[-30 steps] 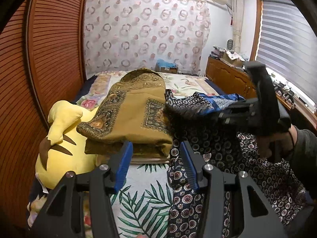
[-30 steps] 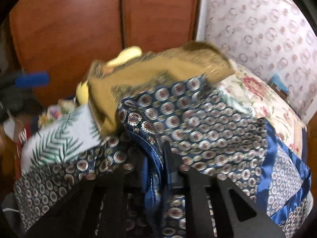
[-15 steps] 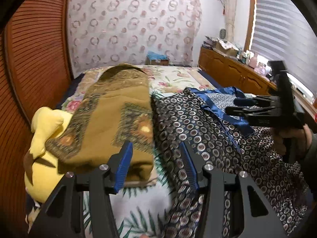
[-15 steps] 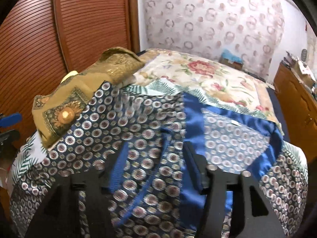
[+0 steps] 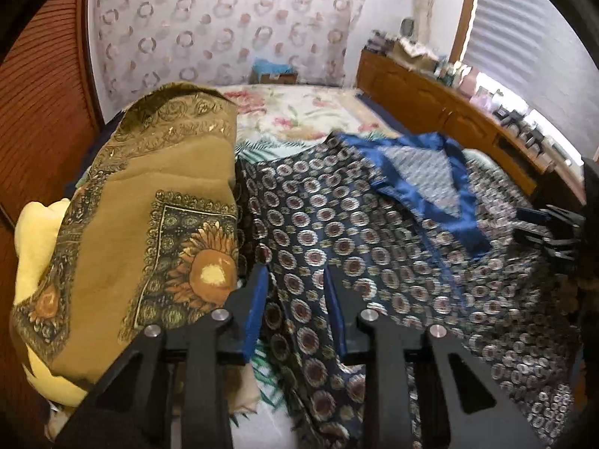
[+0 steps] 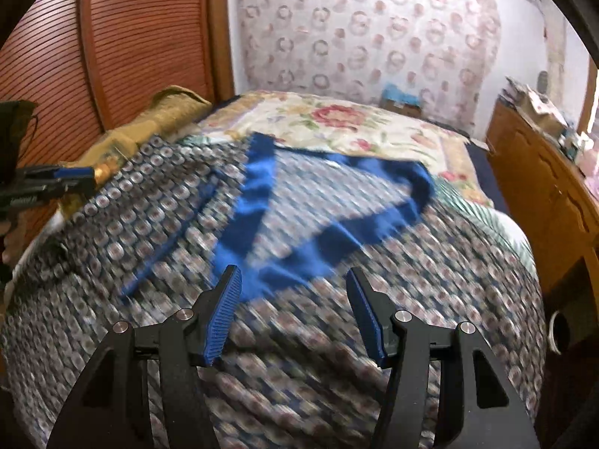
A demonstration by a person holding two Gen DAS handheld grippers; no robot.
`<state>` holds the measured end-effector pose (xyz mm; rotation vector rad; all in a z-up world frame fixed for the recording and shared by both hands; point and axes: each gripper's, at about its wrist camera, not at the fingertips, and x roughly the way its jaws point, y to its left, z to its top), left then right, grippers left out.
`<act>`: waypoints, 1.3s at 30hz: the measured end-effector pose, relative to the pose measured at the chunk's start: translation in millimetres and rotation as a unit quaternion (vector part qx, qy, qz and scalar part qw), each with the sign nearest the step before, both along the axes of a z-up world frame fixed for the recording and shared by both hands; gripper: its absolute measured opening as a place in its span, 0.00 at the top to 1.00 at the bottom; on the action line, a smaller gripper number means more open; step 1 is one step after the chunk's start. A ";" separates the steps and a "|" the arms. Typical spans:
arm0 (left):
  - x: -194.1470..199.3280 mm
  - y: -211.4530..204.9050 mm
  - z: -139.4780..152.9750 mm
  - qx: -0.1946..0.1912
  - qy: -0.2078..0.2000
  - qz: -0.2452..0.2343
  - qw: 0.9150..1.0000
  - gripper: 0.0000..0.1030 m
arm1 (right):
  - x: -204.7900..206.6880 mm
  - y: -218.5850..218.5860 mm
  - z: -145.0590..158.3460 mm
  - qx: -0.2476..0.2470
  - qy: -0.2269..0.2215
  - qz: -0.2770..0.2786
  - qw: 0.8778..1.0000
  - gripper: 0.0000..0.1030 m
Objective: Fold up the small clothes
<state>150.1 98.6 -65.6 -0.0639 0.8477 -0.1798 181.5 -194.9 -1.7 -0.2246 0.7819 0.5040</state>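
Note:
A navy scarf with round medallions [image 5: 374, 247] lies spread over the bed, and its blue satin-edged corner [image 5: 423, 187] is folded back onto it. My left gripper [image 5: 295, 273] sits low at the scarf's left edge. Its jaws are closing with a ridge of the patterned cloth between the pads, which stand a little apart from it. In the right wrist view the same scarf [image 6: 337, 336] and its blue corner [image 6: 262, 202] are blurred. My right gripper [image 6: 293, 273] hovers open above the cloth with nothing between its fingers. The left gripper [image 6: 56, 179] shows at the far left edge there.
A folded ochre sunflower scarf [image 5: 131, 224] lies on a yellow plush toy [image 5: 33, 232] left of the navy scarf. Floral bedding [image 6: 337, 119] stretches behind. A wooden sideboard [image 6: 543, 172] with clutter runs along the right, and louvred wooden doors [image 6: 112, 37] along the left.
The right gripper let go of the scarf's blue-edged corner, which now lies folded over, and drew back open. The left gripper moved in over the scarf's left edge and its jaws narrowed.

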 end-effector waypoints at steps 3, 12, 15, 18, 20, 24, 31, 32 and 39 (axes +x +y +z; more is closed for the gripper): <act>10.1 0.8 -3.3 0.008 0.012 0.005 1.000 0.73 | -1.2 -14.3 -8.4 -0.004 0.011 -0.011 1.000 0.42; 27.2 6.0 -12.6 0.022 0.032 0.010 0.999 0.91 | 1.5 -29.3 -35.4 -0.022 0.031 -0.018 0.999 0.42; 25.7 8.6 -5.8 0.028 0.013 0.014 0.999 1.00 | 3.8 -33.6 -36.3 -0.012 0.037 -0.022 0.999 0.42; 14.7 21.1 17.7 0.041 -0.036 0.043 0.998 1.00 | 5.2 -35.9 -37.1 -0.010 0.043 -0.027 0.999 0.42; 10.2 37.3 32.5 0.026 -0.053 0.059 0.996 1.00 | 5.5 -36.5 -37.0 -0.009 0.042 -0.028 0.999 0.42; 11.8 58.3 34.5 0.039 -0.047 0.080 0.995 1.00 | 5.5 -34.3 -37.2 -0.012 0.041 -0.028 0.999 0.42; 5.6 59.9 29.2 0.017 -0.047 0.068 0.996 0.85 | 7.0 -35.2 -38.3 -0.016 0.040 -0.029 0.999 0.42; 2.8 56.2 31.1 0.016 -0.053 0.062 0.997 0.81 | 6.6 -34.5 -38.6 -0.018 0.039 -0.029 0.999 0.42; -21.7 17.9 45.4 0.026 -0.081 0.023 0.996 0.66 | 5.2 -31.3 -39.3 -0.025 0.036 -0.032 0.999 0.42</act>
